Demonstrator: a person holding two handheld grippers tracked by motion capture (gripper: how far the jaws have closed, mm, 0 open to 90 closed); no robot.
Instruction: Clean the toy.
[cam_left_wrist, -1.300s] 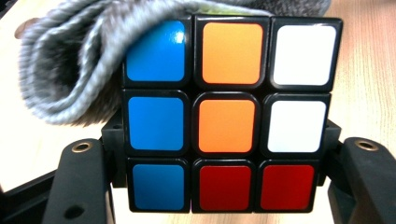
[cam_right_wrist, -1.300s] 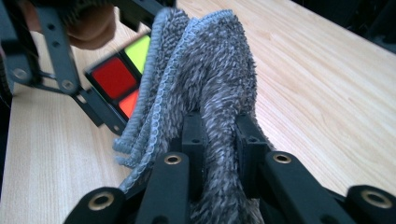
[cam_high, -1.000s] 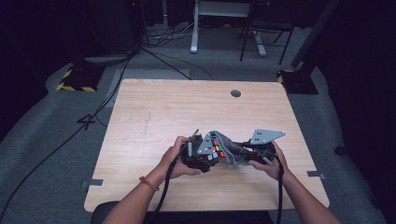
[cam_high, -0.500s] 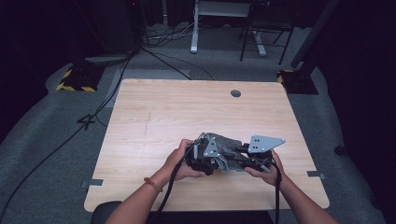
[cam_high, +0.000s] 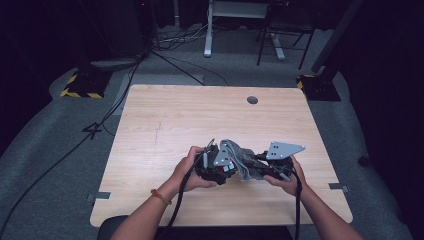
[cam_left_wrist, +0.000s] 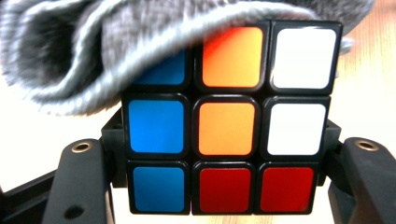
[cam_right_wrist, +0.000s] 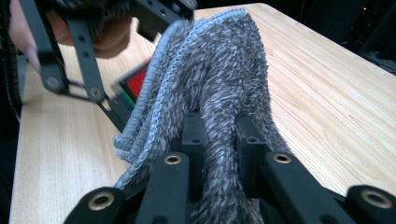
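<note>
- Left gripper: jaws clamped on opposite sides of the puzzle cube, low over the near-centre of the table. Left gripper view has the cube face-on: blue column, orange centre, white at the right, red along the bottom.
- Grey cloth: fuzzy, stitched edge, draped over the cube's top edge, hiding its upper-left corner. It bridges the two grippers.
- Right gripper: jaws pinched tight on a bunched fold of the cloth, just right of the cube. Its grey plate sticks up on top.
- Both hands sit close together at the table's near edge, grippers facing each other.
</note>
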